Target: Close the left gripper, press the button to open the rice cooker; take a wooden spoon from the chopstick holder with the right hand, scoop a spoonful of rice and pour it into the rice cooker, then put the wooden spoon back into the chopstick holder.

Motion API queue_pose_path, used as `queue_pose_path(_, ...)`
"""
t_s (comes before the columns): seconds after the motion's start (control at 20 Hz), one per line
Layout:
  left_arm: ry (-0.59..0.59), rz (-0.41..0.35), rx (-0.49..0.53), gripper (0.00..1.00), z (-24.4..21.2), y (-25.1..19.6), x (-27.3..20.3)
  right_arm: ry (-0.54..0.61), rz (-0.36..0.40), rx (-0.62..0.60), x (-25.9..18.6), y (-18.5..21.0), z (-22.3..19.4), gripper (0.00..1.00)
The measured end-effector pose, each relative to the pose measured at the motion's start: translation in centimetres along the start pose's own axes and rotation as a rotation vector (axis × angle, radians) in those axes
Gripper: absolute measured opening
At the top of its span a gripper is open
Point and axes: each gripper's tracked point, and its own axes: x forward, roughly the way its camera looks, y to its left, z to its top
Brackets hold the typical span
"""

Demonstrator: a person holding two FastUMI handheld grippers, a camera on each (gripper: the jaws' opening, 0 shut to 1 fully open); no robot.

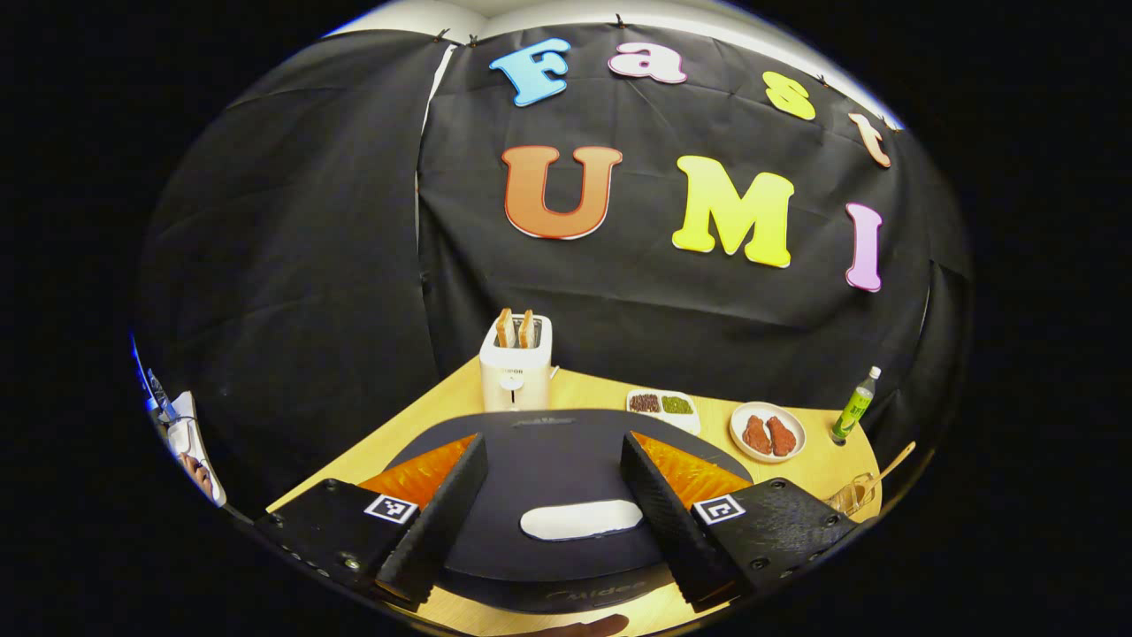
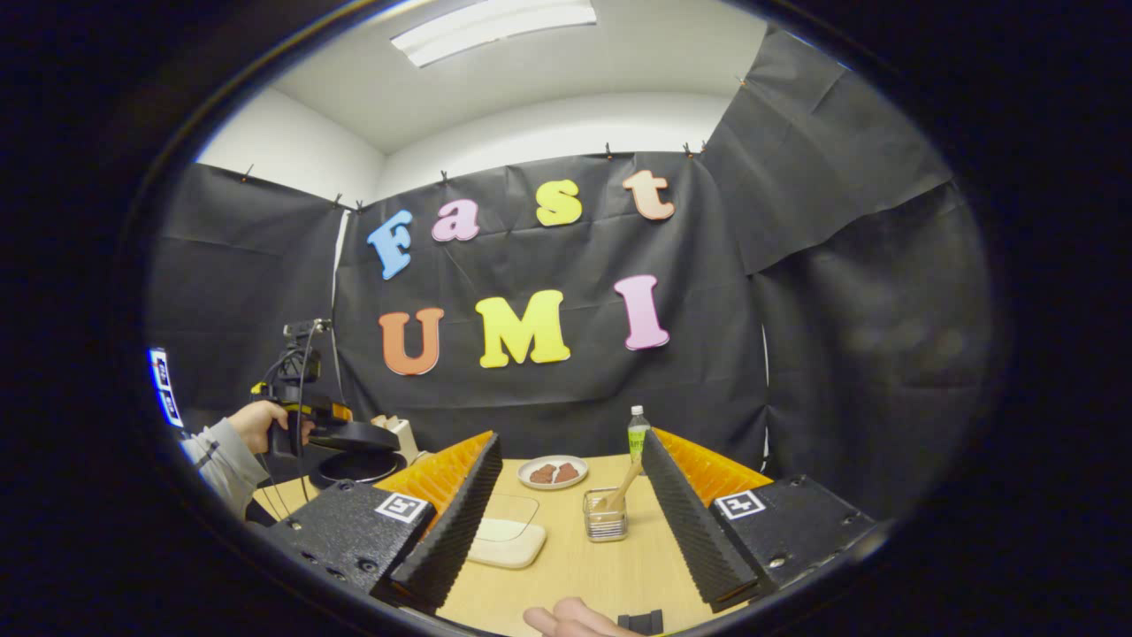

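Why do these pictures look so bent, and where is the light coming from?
Both views are fisheye, so straight edges bow: in the left gripper view the table curves around the rice cooker. In the right gripper view a ceiling light glares brightly overhead, the chopstick holder looks sharp, and the right-hand cloth looks soft and dim.

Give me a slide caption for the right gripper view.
Open right claw faces the chopstick holder with its wooden spoon.
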Motion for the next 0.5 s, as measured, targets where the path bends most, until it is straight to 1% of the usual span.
queue_pose_path(0.1,-0.015,0.010,0.033,0.98,-1.0,0.1,-0.2,0.002,-0.011,-0.008,-1.3,0.0,-0.3,1.00)
queue_pose_path(0.2,-0.011,0.022,0.023,0.98,-2.1,0.1,-0.7,0.005,-0.001,-0.025,-2.7,0.6,-0.7,1.00)
queue_pose_path(0.25,-0.003,0.024,0.026,1.00,-2.7,0.0,-1.1,0.005,0.000,-0.032,-3.3,0.7,-0.8,1.00)
queue_pose_path(0.3,0.008,0.023,0.036,0.98,-3.5,-0.1,-1.3,0.008,0.005,-0.042,-4.1,0.7,-1.1,1.00)
queue_pose_path(0.4,0.053,0.017,0.044,0.98,-5.3,-0.2,-2.0,0.006,0.010,-0.049,-5.5,0.8,-0.7,0.99)
queue_pose_path(0.5,0.086,0.009,0.049,0.98,-6.4,-0.5,-2.9,-0.016,0.023,-0.036,-7.1,1.1,0.3,1.00)
